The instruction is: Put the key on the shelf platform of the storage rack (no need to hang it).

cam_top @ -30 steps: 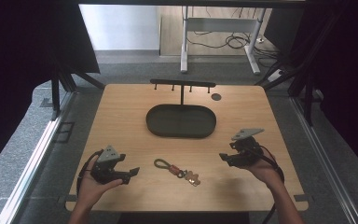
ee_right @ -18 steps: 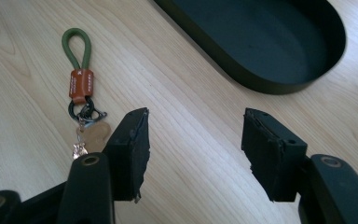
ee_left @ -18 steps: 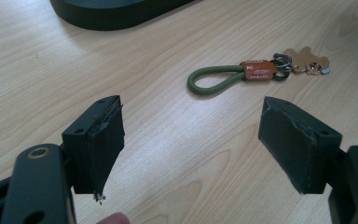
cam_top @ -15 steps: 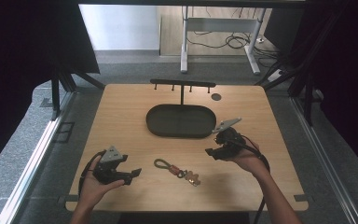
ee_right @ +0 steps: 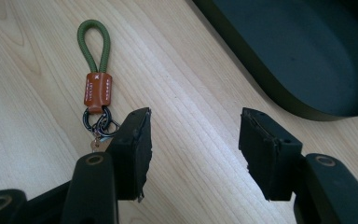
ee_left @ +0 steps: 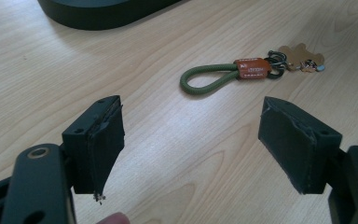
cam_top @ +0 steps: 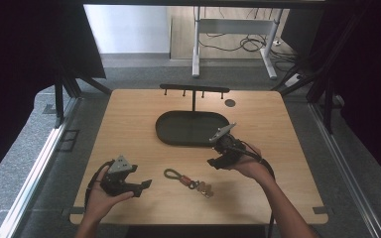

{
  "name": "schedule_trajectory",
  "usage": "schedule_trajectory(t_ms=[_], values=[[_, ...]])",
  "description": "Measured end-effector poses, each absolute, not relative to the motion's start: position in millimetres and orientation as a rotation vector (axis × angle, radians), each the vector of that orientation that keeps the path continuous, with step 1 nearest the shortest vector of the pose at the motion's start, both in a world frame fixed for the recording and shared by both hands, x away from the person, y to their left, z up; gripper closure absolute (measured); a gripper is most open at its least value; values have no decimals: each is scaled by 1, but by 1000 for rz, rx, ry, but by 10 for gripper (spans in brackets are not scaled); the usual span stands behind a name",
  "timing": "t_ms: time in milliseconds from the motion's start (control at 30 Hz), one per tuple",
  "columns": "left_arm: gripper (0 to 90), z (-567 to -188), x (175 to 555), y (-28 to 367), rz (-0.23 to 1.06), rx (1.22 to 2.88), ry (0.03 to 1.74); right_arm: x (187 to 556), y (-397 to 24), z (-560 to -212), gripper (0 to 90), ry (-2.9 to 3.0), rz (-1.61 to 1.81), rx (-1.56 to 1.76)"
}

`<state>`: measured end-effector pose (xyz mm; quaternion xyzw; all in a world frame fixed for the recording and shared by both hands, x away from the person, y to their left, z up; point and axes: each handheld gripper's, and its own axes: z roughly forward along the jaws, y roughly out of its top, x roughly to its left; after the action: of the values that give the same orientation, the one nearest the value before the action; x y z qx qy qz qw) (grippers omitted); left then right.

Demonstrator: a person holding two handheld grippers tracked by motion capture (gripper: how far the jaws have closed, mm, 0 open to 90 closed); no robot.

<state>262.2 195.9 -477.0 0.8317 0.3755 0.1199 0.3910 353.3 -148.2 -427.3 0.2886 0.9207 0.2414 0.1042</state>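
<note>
A keychain [cam_top: 186, 179] with a green rope loop, an orange band and a bunch of rings and keys lies flat on the wooden table, near its front. My left gripper [cam_top: 143, 187] rests to the left of it, open and empty; the left gripper view has the keychain [ee_left: 242, 70] ahead of its wide jaws [ee_left: 191, 135]. My right gripper [cam_top: 213, 159] hovers just right of the keychain, by the black oval tray's [cam_top: 161, 134] front end. Its jaws [ee_right: 195, 135] have just been closing but stand open with only bare wood between them; the keychain [ee_right: 97, 88] lies beyond the left jaw.
The tray [ee_right: 307, 46] is empty and sits mid-table. Behind it stands a black rack [cam_top: 194, 90] with several hooks, and a small dark disc [cam_top: 230, 103] is set into the table at the back right. Dark curtains flank both sides.
My right gripper has moved left, from the table's right side to just in front of the tray and close to the keychain. The left gripper has stayed put.
</note>
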Motion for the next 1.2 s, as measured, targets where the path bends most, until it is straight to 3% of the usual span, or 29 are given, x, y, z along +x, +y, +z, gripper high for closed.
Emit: schedule_trajectory(t_ms=[1200], values=[[229, -478, 261, 191, 300, 2130, 940, 356, -107, -452, 448, 2818, 647, 755]])
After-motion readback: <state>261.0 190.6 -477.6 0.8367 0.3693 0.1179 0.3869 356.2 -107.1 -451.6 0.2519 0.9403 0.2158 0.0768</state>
